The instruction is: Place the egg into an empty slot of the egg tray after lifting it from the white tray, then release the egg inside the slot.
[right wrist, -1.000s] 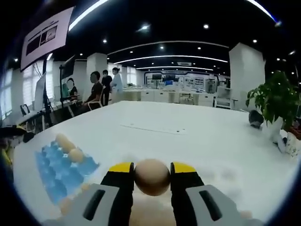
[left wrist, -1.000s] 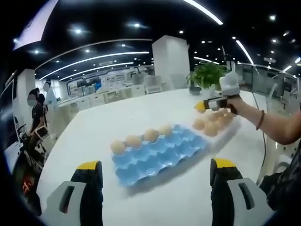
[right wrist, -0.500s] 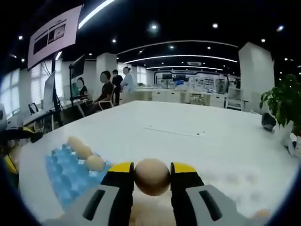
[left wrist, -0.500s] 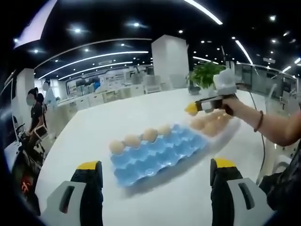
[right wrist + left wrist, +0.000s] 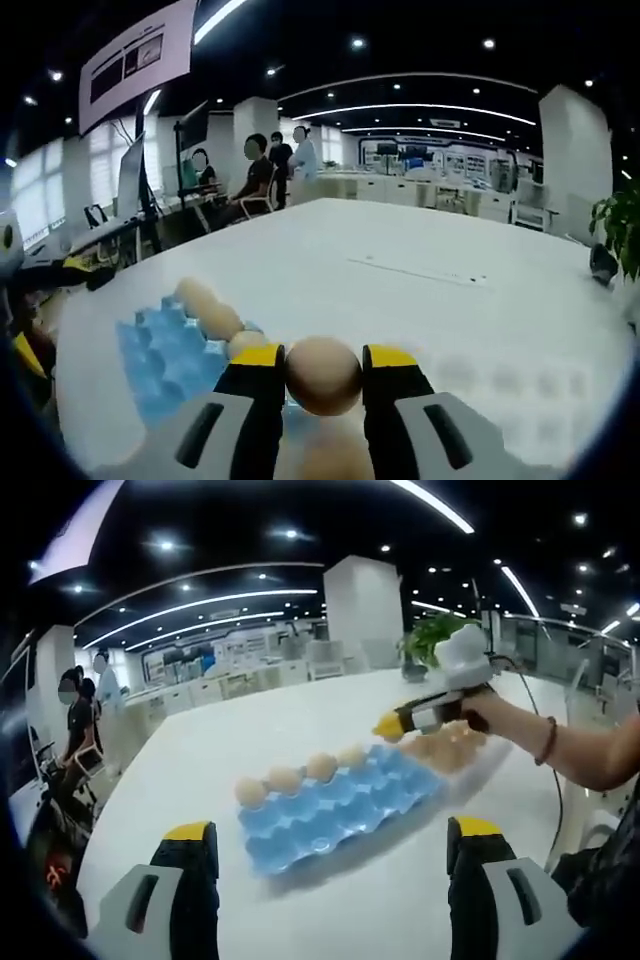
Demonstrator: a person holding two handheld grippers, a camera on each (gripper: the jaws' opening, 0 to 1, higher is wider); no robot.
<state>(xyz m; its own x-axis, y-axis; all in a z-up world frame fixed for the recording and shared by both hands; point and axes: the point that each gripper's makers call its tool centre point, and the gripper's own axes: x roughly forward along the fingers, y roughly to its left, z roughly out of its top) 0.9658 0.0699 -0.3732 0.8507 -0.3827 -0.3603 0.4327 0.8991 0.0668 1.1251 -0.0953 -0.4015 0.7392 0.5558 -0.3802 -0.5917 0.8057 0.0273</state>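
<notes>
1. Since the earlier frames, the right gripper (image 5: 322, 372) has travelled from above the pile of loose eggs (image 5: 452, 745) toward the blue egg tray (image 5: 335, 805); in the left gripper view its yellow tips now sit over the tray's far corner.
2. Its two jaws pinch the egg (image 5: 322, 375) by its flanks, so the egg sits squarely between the yellow pads; which way its long axis runs cannot be told.
3. A bare forearm with a dark wristband (image 5: 546, 742) reaches in from the right of the left gripper view, holding the right gripper roughly level and pointed at the tray.
4. The left gripper (image 5: 330, 852) hovers low before the tray with its jaws spread wide and nothing between them.
5. Four eggs (image 5: 297, 772) line the tray's far row in the left gripper view.
6. People sit at desks (image 5: 250, 180) beyond the white table (image 5: 430, 300) in the right gripper view.
</notes>
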